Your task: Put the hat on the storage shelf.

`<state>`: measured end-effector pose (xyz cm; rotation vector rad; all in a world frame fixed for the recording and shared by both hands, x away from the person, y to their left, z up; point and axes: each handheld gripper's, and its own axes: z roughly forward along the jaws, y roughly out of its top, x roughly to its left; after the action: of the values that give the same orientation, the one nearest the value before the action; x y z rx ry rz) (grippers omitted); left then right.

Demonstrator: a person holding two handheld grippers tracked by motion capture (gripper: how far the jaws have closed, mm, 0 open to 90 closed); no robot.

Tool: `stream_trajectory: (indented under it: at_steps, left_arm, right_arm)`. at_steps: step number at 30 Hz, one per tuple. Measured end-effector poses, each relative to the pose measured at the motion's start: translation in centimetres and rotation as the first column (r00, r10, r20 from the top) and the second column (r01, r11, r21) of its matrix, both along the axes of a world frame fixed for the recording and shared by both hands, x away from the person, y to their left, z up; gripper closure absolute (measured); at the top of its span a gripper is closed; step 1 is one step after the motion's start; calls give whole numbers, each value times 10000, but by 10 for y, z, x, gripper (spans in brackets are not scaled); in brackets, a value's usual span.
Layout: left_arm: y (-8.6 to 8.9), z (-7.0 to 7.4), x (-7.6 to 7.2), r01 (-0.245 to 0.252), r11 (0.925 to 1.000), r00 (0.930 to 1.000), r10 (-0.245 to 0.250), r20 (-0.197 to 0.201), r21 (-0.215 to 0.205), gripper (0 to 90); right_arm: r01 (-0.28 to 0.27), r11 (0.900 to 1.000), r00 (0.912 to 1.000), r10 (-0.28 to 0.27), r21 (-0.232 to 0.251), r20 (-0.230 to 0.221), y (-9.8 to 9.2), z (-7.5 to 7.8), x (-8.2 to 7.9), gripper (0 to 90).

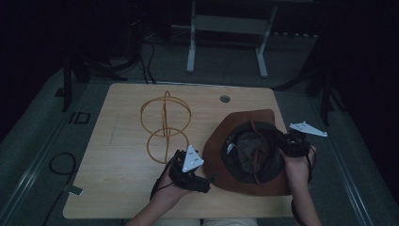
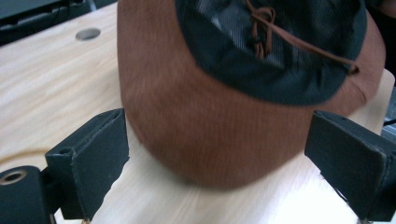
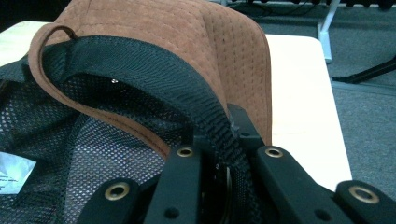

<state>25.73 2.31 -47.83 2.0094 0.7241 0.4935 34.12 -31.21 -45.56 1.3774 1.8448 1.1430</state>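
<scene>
A brown wide-brimmed hat point(image 1: 225, 136) lies upside down on the right half of the wooden table point(image 1: 122, 179), its dark mesh lining point(image 1: 249, 153) and brown cord point(image 2: 280, 35) facing up. My right gripper point(image 1: 291, 143) is shut on the hat's inner band at its right rim, the jaws clamped over band and brim point(image 3: 233, 135). My left gripper point(image 1: 207, 179) stands open at the hat's near left edge, its jaws either side of the brown brim point(image 2: 196, 130) without touching it.
A wire frame of golden hoops point(image 1: 164, 127) stands on the table's left middle, just beyond my left hand. A round cable hole point(image 1: 225, 99) sits near the far edge. A white desk frame point(image 1: 226, 28) and cables point(image 1: 148, 61) are on the floor behind.
</scene>
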Motion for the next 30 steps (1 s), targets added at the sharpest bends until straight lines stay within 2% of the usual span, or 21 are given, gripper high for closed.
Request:
stream_trajectory:
  at_steps: [5,10,13,14,18,21,25,27,29,30]
  left_arm:
    - [-24,11,16,261,9996,9996,-262,39,109,68]
    - [-43,27,35,271,9993,9992,-278,295,249,88]
    - [-54,32,49,47,9993,9997,-55,220,360,99]
    - [-58,33,53,-155,9986,9996,143,236,498,108]
    - [-73,32,70,-638,9960,9978,624,242,623,108]
    - [-82,28,79,-1072,9906,9941,1053,272,844,130]
    - [-89,21,90,-1720,9775,9850,1693,321,1224,149]
    - [-91,18,93,-1893,9720,9819,1887,178,1393,157]
    - [-93,15,96,-1984,9655,9799,1993,117,1687,237]
    - [-94,14,97,-2040,9627,9785,2062,63,1779,239]
  right_arm:
    - [-91,9999,10000,91,56,-12,-1,0,-5,842]
    - [-165,9998,9999,165,124,2,-2,0,-7,842]
    - [-209,9997,9998,209,95,35,-1,1,-8,841]
    - [-205,9997,9998,205,91,65,0,2,-8,842]
    - [-221,9997,9996,219,119,149,1,4,-9,841]
    - [-263,9995,9996,261,168,126,3,4,-8,841]
    - [-371,9991,9993,369,196,85,6,2,-8,841]
    - [-461,9987,9989,459,210,108,8,2,-8,841]
    - [-534,9984,9985,532,190,101,10,2,-8,841]
    - [-568,9982,9983,566,201,115,10,2,-9,841]
